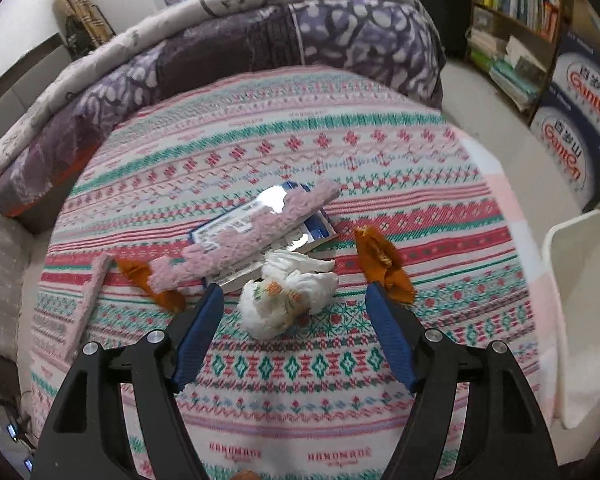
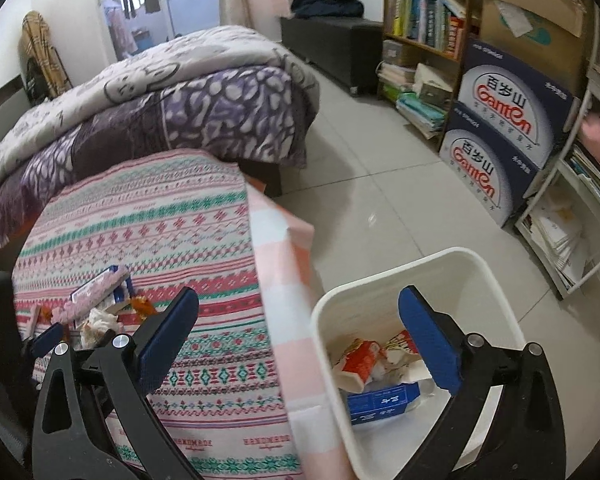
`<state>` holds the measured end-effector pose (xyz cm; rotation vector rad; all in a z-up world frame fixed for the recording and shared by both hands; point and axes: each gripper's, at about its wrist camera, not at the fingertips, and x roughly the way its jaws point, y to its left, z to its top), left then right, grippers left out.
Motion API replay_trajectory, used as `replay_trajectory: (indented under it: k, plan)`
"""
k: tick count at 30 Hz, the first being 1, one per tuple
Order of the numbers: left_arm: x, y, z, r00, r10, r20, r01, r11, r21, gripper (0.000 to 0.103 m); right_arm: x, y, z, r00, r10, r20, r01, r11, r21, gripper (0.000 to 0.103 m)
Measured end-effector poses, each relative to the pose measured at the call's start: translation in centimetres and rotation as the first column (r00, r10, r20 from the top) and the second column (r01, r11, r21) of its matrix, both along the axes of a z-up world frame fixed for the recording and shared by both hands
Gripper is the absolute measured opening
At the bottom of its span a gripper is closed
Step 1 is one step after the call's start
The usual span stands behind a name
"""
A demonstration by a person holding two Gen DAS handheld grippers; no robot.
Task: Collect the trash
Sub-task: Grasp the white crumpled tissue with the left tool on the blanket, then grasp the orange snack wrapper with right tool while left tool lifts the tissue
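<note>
A bed under a striped, patterned cover (image 1: 300,152) fills the room's near side, with a folded purple quilt (image 1: 228,52) behind and pale tiled floor (image 2: 380,184) beside it. A crumpled white tissue (image 1: 288,300) lies on the cover near orange wrappers (image 1: 384,264) and a pink sock (image 1: 244,236). The left gripper (image 1: 294,296) hovers wide open around the tissue, holding nothing. The right gripper (image 2: 300,312) is open and empty over the white bin (image 2: 496,280) at the bed's edge.

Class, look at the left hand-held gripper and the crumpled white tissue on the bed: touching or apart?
Apart. The left wrist view shows the left hand-held gripper open, bedspread visible between each finger and the tissue.
</note>
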<state>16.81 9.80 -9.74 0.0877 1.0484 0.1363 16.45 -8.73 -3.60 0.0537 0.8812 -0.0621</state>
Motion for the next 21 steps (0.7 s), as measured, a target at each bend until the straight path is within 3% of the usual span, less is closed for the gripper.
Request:
replay_trajectory:
  k: [4,7,9,15,21]
  plan:
    - [0.8,-0.3,-1.9,0.999,-0.041,-0.029,0.043,0.997,0.07,0.07,1.0,1.0,-1.0,0.999,0.017,-0.037,-0.018,1.0,-0.003,0.096]
    - [0.7,0.6,-2.4,0.998,-0.047,-0.038,0.049,0.997,0.062,0.047,1.9,2.0,-1.8,0.997,0.035,-0.071,-0.035,0.999,0.009,0.096]
    - [0.5,1.2,-2.3,0.999,-0.043,-0.026,0.045,0.997,0.063,0.042,2.3,2.8,-2.4,0.995,0.051,-0.089,-0.049,0.999,0.022,0.096]
    - [-1.6,5.0,1.1,0.999,-0.003,0.043,0.004,0.999,-0.046,0.04,3.1,5.8,-4.1,0.986,0.117,-0.119,-0.114,0.993,0.035,0.096]
    - [-3.4,9.1,4.9,0.985,0.12,0.123,-0.103,0.984,-0.142,0.04,3.5,10.5,-6.6,0.963,0.228,-0.144,-0.237,0.971,-0.045,0.095]
